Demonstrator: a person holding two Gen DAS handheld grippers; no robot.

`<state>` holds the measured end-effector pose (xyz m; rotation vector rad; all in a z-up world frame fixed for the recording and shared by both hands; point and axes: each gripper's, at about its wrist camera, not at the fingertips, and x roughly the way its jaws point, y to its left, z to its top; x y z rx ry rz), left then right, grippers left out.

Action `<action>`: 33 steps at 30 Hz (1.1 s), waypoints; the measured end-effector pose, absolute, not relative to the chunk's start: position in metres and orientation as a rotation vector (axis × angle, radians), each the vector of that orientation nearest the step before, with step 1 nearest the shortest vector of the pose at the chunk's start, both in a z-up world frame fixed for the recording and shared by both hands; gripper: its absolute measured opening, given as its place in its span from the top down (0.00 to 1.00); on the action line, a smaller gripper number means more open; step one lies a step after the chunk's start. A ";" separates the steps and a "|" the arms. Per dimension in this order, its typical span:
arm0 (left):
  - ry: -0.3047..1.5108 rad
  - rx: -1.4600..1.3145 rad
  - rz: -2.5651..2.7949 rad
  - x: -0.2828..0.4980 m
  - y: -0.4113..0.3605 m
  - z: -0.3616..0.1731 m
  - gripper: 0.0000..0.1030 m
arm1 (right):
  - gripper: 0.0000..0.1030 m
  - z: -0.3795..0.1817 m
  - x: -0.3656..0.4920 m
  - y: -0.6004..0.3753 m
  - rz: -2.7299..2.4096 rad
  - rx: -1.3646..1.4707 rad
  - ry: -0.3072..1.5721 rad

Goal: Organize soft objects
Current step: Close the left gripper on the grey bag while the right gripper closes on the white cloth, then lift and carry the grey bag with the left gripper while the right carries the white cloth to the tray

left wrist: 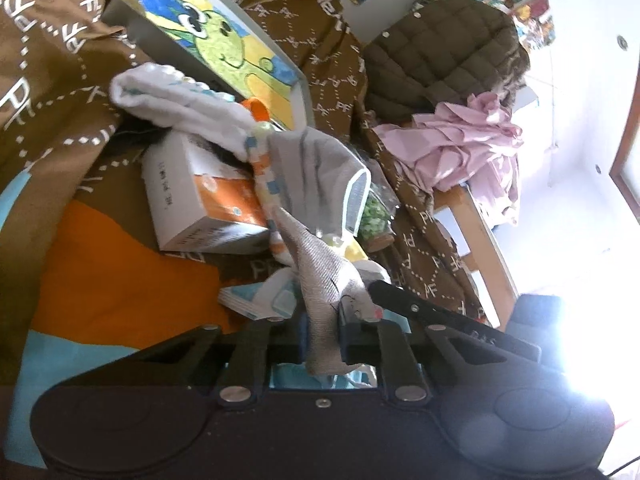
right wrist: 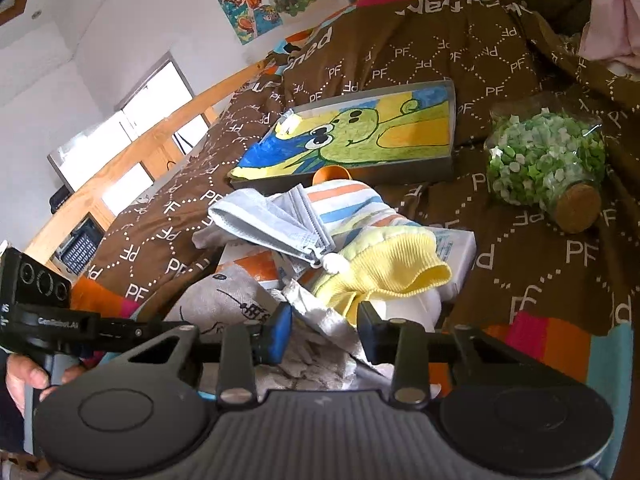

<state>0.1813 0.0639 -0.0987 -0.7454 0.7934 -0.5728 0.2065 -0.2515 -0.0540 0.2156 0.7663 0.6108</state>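
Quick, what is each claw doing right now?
Left gripper: shut on the grey sock.
Right gripper: open, holding nothing.

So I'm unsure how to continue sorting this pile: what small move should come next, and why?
Probably lift the left tool a little to draw the grey cloth free. Its fingers are shut on that cloth, which still trails among the socks and the orange-and-white box. The right tool is open, holding nothing.

White walls (right wrist: 120,20) carry cartoon posters (right wrist: 256,0); wooden bed rail (right wrist: 132,148) borders the brown patterned bedspread (right wrist: 520,272); window (right wrist: 152,88) bright; strong glare (left wrist: 592,340) at one side.
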 end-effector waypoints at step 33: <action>0.606 -0.562 -0.529 0.129 0.071 0.051 0.97 | 0.85 -0.020 0.180 -0.297 0.641 0.484 0.505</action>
